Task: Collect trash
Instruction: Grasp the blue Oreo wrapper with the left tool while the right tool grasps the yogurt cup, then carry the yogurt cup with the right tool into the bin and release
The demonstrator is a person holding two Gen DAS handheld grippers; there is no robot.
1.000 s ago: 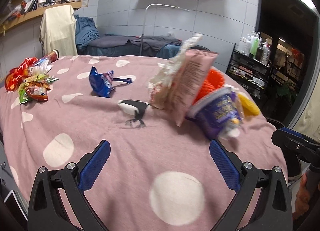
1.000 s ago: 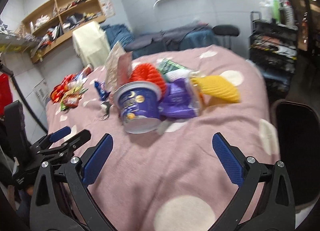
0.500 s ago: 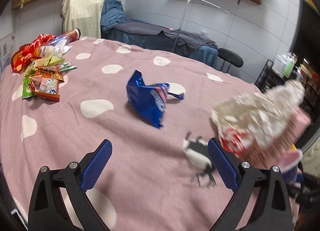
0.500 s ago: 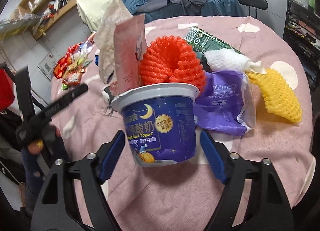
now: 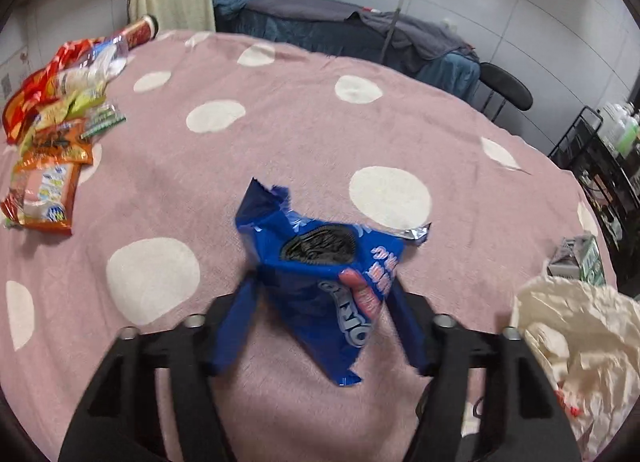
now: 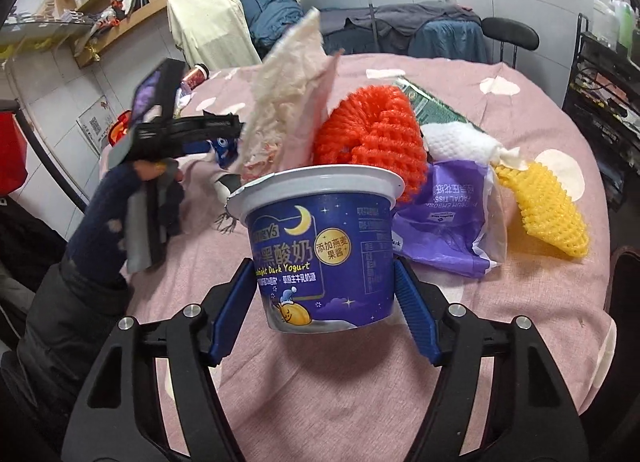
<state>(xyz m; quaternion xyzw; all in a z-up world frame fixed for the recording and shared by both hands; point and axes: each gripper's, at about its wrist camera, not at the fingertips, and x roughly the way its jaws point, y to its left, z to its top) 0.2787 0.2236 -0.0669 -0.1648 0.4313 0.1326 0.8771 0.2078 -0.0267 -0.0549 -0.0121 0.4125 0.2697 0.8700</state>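
1. Pink polka-dot cloth covers the counter; shelving and a draped bed line the tiled wall beyond.
2. Left gripper: the jaws have just been closing and now bracket the blue cookie wrapper. Both blue fingers lie against the wrapper's sides. Motion blur prevents confirming whether they press it.
3. The cookie wrapper stands crumpled on the cloth, torn top open, directly between the fingertips.
4. Ahead and far left of the left gripper lies a pile of snack packets.
5. At its right edge sits a crumpled white bag.
6. Right gripper: the jaws have just been closing and now pinch the yogurt cup on both sides, near its base.
7. Directly beyond the cup are a red foam net and a purple tissue pack; ahead right lies a yellow foam net.
8. Ahead left of the right gripper, a gloved hand holds the left gripper.
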